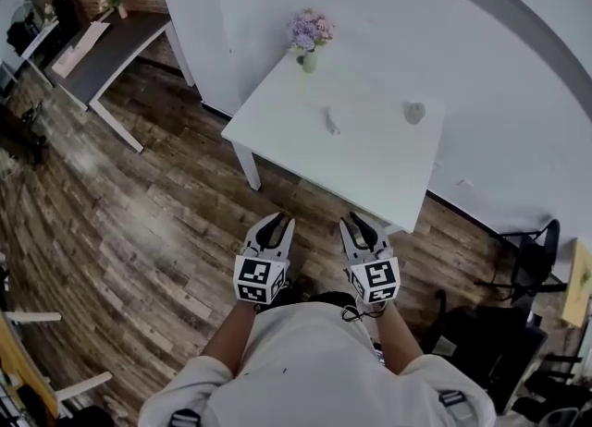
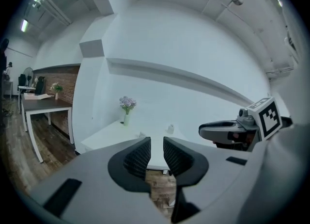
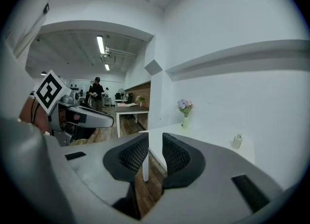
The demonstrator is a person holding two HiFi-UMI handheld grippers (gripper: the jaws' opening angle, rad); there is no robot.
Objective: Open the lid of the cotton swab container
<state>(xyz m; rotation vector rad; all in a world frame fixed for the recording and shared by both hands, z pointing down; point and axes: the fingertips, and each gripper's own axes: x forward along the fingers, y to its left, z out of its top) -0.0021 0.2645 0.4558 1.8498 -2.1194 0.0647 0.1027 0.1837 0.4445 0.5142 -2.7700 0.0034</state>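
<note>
A small pale container (image 1: 414, 113) stands on the white table (image 1: 370, 162) near its far right side; it also shows as a small jar (image 3: 237, 141) in the right gripper view. A second small whitish object (image 1: 330, 121) lies mid-table; which of the two is the cotton swab container I cannot tell. My left gripper (image 1: 276, 221) and right gripper (image 1: 356, 221) hang side by side over the wooden floor, short of the table's near edge. Each has its jaws a narrow gap apart with nothing between them, as the left gripper (image 2: 156, 143) and right gripper (image 3: 155, 140) views show.
A vase of purple flowers (image 1: 309, 37) stands at the table's far left corner. A dark desk (image 1: 111, 51) is at the upper left and a black chair (image 1: 532, 263) at the right. A white wall runs behind the table. A person (image 3: 97, 93) stands far off.
</note>
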